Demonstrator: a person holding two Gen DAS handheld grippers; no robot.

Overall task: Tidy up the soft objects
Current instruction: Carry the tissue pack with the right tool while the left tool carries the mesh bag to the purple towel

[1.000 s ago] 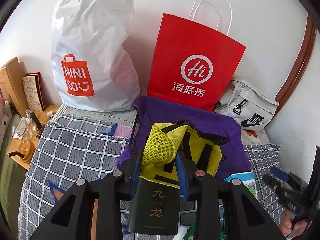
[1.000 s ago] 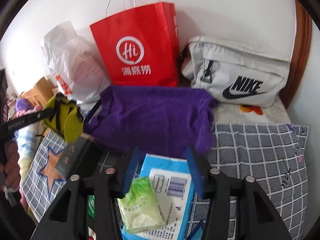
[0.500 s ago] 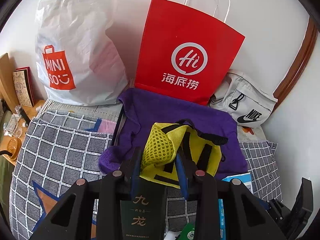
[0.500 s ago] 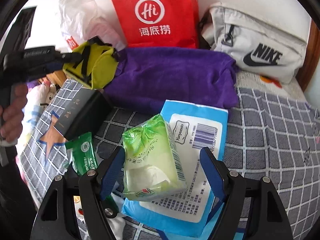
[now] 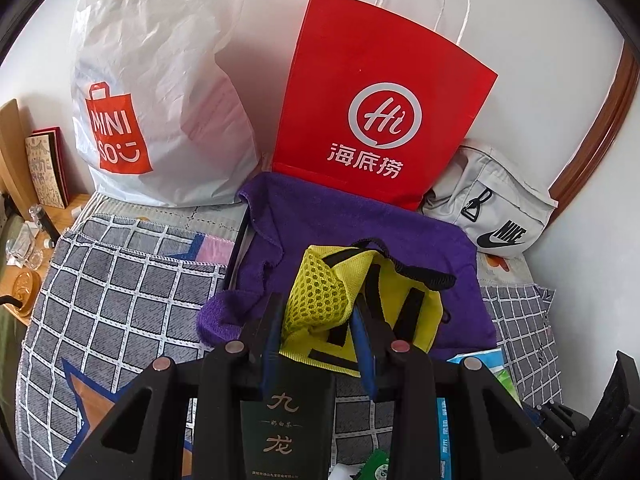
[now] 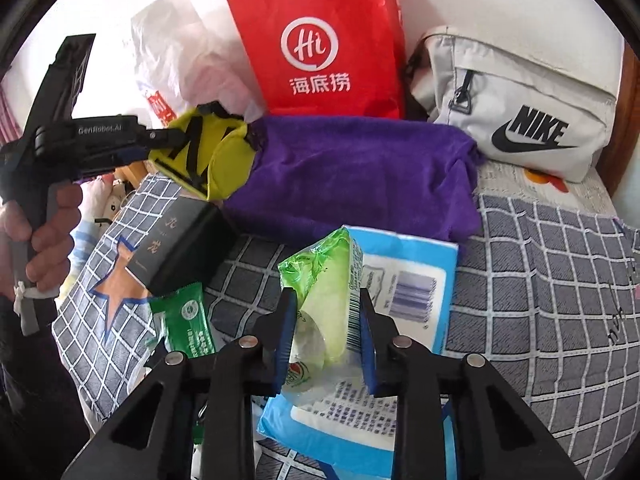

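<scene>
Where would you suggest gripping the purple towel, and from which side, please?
Probably the purple towel at its loose bunched corner on the near left edge, coming from above. That fold stands proud of the checked blanket, clear of the yellow pouch.

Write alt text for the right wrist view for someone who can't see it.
The right claw is closing on a green tissue pack that lies on a blue pack on a checked bedspread. Behind it lie a purple towel, a red paper bag and a white Nike bag; at left, the left claw holds a yellow pouch.
</scene>
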